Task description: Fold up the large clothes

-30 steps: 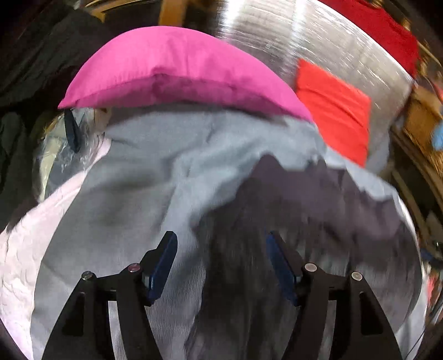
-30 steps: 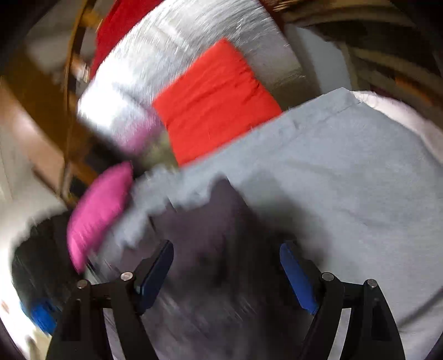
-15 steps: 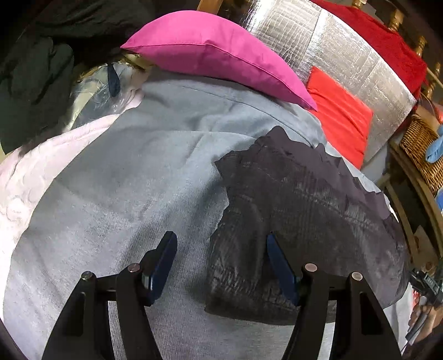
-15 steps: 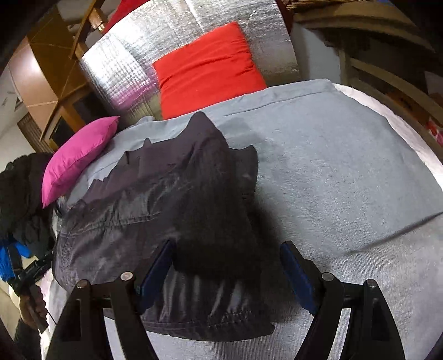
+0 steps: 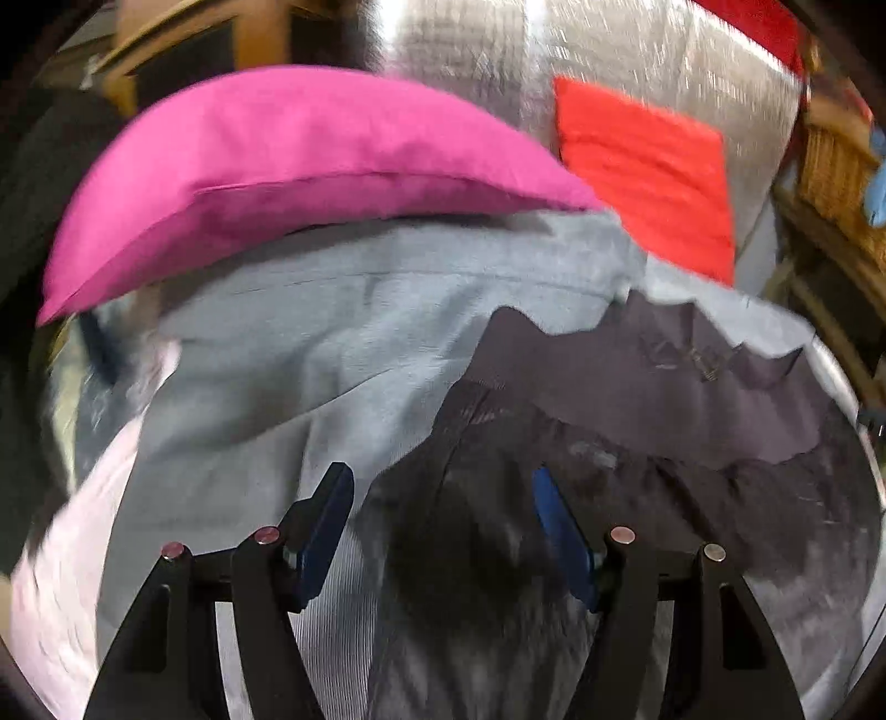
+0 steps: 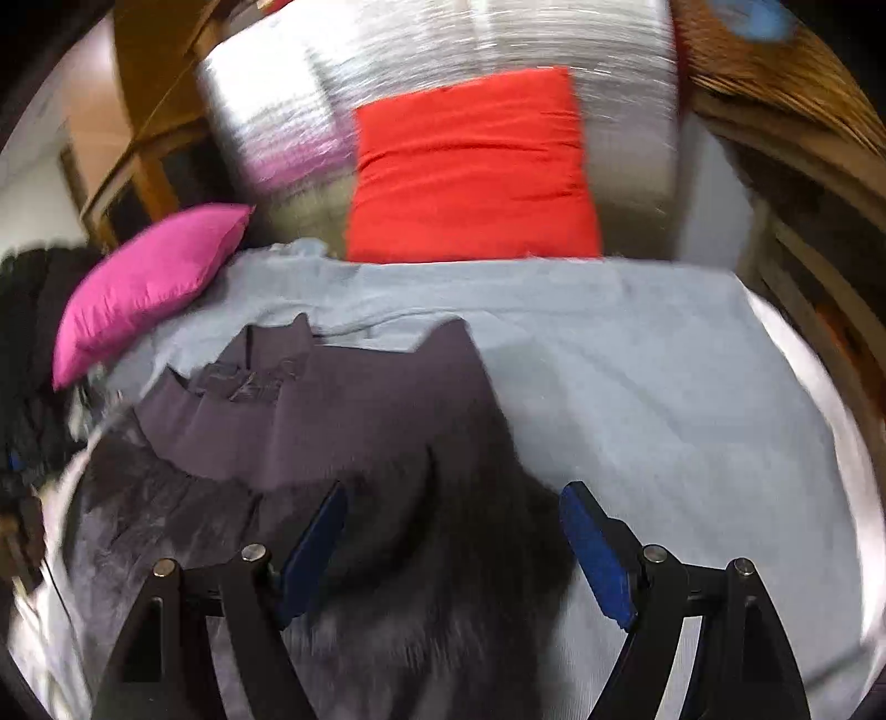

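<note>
Both views motion-blurred, near edge of dark garment (image 5: 637, 421) (image 6: 343, 421) smeared; it lies rumpled w/ jagged far edge on grey sheet (image 5: 288, 354) (image 6: 637, 376); left gripper (image 5: 443, 515) & right gripper (image 6: 451, 526) jaws apart, nothing between; pink pillow (image 5: 288, 166), red cushion (image 6: 470, 166) vs silver foil panel (image 6: 443, 50) behind.

Dark garment (image 5: 653, 399): thin woven cloth, slight sheen, creased. Grey sheet (image 6: 653, 387): soft knit cloth, matt, fine ribbed texture near camera. Pink pillow (image 5: 299, 166): smooth cloth, faint satin shine. Red cushion (image 6: 470, 166): matt cloth, wrinkled. Silver panel (image 6: 443, 50): reflective foil, quilted, glossy. Basket (image 5: 836, 160): woven wicker, rough. Gripper fingers (image 6: 595, 548): blue matt pads, black plastic arms, metal pins.
</note>
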`<state>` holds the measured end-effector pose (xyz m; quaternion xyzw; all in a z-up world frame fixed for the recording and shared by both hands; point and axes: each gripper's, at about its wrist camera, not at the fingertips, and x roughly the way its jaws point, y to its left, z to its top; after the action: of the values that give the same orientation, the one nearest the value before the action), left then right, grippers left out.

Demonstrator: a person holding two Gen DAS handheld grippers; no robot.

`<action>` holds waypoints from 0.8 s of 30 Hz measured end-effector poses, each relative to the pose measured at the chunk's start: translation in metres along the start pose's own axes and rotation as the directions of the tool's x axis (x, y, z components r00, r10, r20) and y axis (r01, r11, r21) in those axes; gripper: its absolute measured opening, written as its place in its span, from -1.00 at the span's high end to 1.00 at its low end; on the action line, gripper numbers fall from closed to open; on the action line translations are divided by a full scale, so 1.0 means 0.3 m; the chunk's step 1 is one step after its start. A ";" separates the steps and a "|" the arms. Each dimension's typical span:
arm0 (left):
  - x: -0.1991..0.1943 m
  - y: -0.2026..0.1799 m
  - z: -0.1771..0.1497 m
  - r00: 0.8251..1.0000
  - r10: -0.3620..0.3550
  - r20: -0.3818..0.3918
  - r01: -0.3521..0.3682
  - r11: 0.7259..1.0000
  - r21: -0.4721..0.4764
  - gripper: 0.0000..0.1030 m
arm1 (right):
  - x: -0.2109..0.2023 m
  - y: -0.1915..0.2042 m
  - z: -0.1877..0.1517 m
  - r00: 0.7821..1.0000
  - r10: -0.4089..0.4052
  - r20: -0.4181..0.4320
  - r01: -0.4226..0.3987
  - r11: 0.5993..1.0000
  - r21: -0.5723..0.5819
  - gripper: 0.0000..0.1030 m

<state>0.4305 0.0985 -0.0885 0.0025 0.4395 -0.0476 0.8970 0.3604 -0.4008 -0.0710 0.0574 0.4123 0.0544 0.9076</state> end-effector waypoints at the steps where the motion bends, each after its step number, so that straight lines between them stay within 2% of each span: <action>1: 0.020 -0.006 0.018 1.000 0.003 -0.010 -0.003 1.000 0.013 -0.33 | 0.031 0.021 0.032 1.000 -0.027 -0.001 0.027 0.999 -0.039 -0.59; 5: 0.093 -0.017 0.075 0.999 -0.004 -0.042 0.005 1.000 0.026 -0.33 | 0.158 0.044 0.107 0.997 -0.072 -0.041 0.067 0.991 -0.116 -0.58; 7: 0.137 -0.030 0.099 0.996 -0.013 -0.085 0.017 0.999 0.047 -0.33 | 0.211 0.029 0.118 0.993 -0.080 -0.082 0.070 0.990 -0.119 -0.57; 13: 0.201 -0.085 0.152 0.992 -0.026 -0.125 0.038 0.995 0.094 -0.34 | 0.256 -0.019 0.130 0.993 -0.007 -0.118 -0.002 0.998 -0.070 -0.56; 15: 0.222 -0.086 0.164 0.989 -0.026 -0.148 0.039 0.996 0.085 -0.34 | 0.256 -0.037 0.140 0.993 0.009 -0.117 -0.014 0.999 -0.043 -0.56; 19: 0.236 -0.073 0.179 0.989 -0.036 -0.142 0.045 0.997 0.060 -0.34 | 0.234 -0.052 0.166 0.995 0.053 -0.082 -0.054 0.998 -0.011 -0.56; 24: 0.270 -0.076 0.181 0.983 -0.086 -0.163 0.090 0.996 0.017 -0.34 | 0.278 -0.049 0.176 0.991 0.064 -0.119 -0.066 0.998 -0.012 -0.53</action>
<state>0.5207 0.0667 -0.1183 -0.0020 0.5103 -0.0923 0.8551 0.4555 -0.4063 -0.1006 0.0603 0.4628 0.0906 0.8798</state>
